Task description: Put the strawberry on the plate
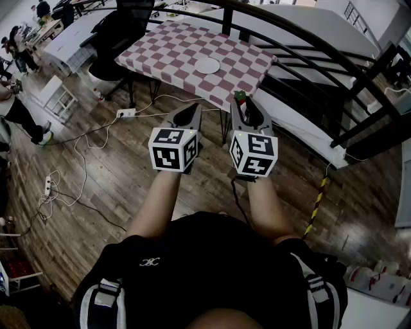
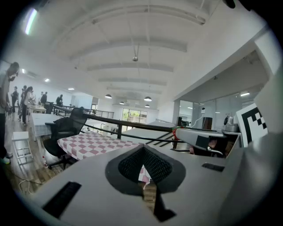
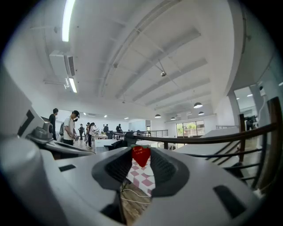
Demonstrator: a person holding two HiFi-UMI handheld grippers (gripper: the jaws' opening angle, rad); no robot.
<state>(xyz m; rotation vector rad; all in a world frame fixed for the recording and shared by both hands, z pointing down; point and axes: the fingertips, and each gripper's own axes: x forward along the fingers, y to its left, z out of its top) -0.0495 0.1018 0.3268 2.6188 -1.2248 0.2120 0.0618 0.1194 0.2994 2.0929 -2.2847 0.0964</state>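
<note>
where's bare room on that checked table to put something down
The red-and-white checked tablecloth is bare all round the white round plate, widest toward the black office chair. Tightest along the edge by the black railing.

Red strawberry (image 3: pixel 141 155) gripped in right tool (image 1: pixel 243 108), white plate (image 1: pixel 207 65) on table (image 1: pixel 172 50)

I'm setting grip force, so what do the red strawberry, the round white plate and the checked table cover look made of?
The red strawberry with green cap is evenly red and smooth. It may be a plastic or foam replica, but it is too small to be sure. The round white plate is plain matte white, either ceramic or plastic. The red-and-white checked table cover lies flat without shine, so it is probably cloth, perhaps vinyl.
</note>
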